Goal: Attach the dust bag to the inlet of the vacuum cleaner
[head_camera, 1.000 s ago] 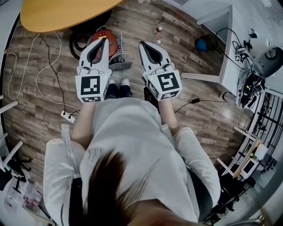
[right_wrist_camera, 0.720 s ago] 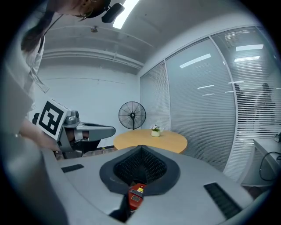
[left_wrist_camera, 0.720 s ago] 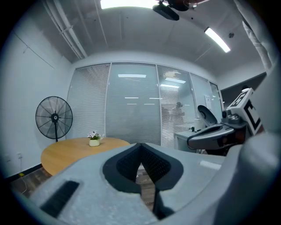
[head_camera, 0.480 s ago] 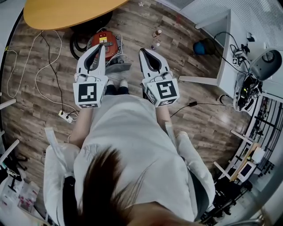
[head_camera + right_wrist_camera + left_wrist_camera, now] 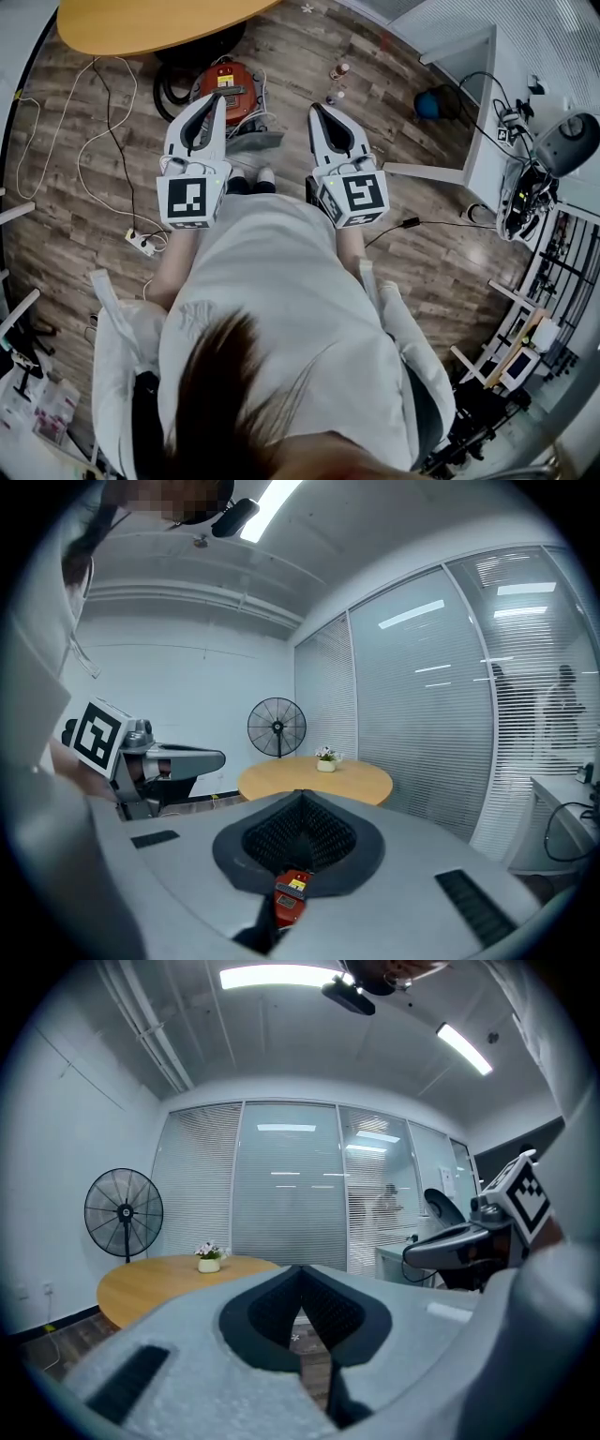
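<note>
My left gripper (image 5: 221, 97) and right gripper (image 5: 315, 109) are pale grey, with black ribbed pads. The cube (image 5: 192, 199) on each carries black-and-white square markers. The vacuum (image 5: 228, 86) is red-orange with a yellow label. The floor (image 5: 84, 150) is brown wood planks, and the table (image 5: 141, 23) is honey yellow. My shirt (image 5: 281, 309) is white. The fan (image 5: 124, 1213) is black, and the flowerpot (image 5: 208, 1265) is white.

2 grippers (image 5: 217, 97) (image 5: 315, 109), 1 vacuum cleaner (image 5: 230, 79), 1 table (image 5: 141, 21), 1 fan (image 5: 124, 1211)
</note>
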Motion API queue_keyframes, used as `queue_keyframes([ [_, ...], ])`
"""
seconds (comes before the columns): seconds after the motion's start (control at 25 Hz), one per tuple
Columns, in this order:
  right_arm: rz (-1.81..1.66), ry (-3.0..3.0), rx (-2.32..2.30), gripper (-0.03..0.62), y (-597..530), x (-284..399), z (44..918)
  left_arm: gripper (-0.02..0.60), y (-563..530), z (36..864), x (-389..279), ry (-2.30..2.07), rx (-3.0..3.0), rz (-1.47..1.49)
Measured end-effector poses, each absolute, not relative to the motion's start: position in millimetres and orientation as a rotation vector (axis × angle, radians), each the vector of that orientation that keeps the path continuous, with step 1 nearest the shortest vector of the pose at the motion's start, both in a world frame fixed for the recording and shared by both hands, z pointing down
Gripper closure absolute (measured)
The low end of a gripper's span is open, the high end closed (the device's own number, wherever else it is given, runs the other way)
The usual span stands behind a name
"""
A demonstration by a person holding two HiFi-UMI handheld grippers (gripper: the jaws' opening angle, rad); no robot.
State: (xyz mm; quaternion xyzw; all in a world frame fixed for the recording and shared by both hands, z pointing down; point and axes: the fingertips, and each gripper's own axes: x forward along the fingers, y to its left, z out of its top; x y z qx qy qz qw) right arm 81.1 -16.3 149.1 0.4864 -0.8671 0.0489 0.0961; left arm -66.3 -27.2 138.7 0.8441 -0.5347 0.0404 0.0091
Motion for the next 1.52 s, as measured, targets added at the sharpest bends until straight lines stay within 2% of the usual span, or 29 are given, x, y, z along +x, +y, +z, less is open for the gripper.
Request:
queue_keyframes([
  [1.52,0.144,-2.541,1.418,0.592,-38.9,81.9,159.3,0.565,-42.4,155.1,-66.3,-1.649,2.608,0.153],
])
